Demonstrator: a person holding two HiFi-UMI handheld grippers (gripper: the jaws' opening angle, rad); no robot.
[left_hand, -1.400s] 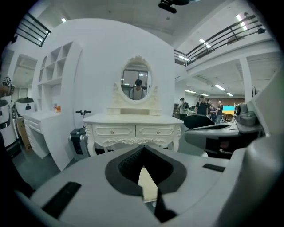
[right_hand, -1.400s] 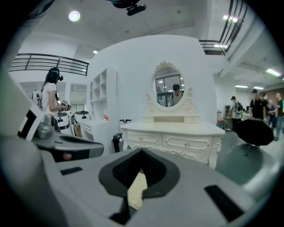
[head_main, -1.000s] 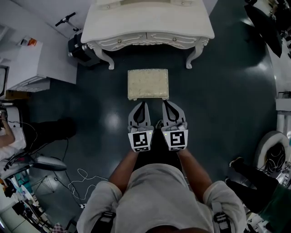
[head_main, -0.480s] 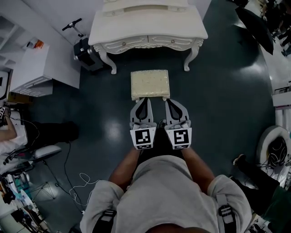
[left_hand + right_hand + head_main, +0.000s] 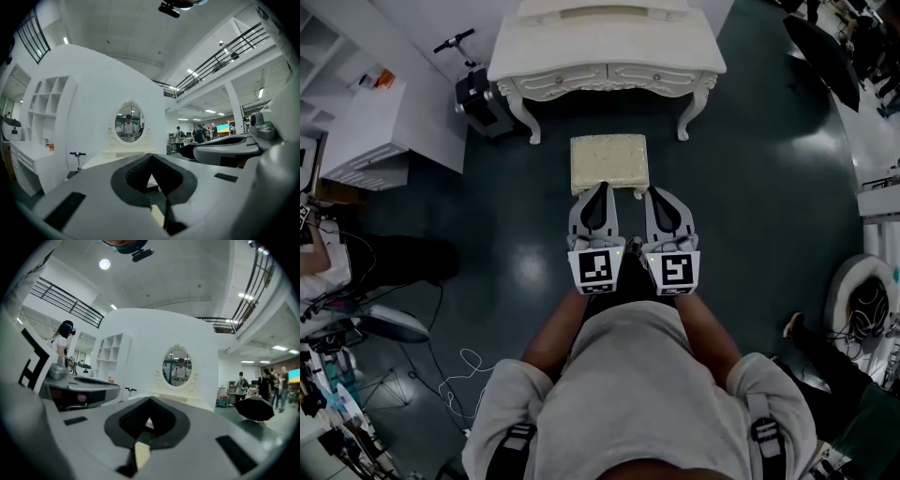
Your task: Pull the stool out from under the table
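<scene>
Cream rectangular stool, nubbly top, on glossy dark floor before the carved white desk.
Left hand-held gripper and right hand-held gripper, grey, closed and empty, near it.

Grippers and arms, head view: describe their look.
Left gripper and right gripper match: light grey tapered shells, black jaw linings, each backed by a white cube with black square markers. The person wears a grey short-sleeved shirt with dark shoulder straps.

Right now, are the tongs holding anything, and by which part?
Nothing is held. The left tongs and right tongs are both shut and empty, up above the near edge of the stool.
</scene>
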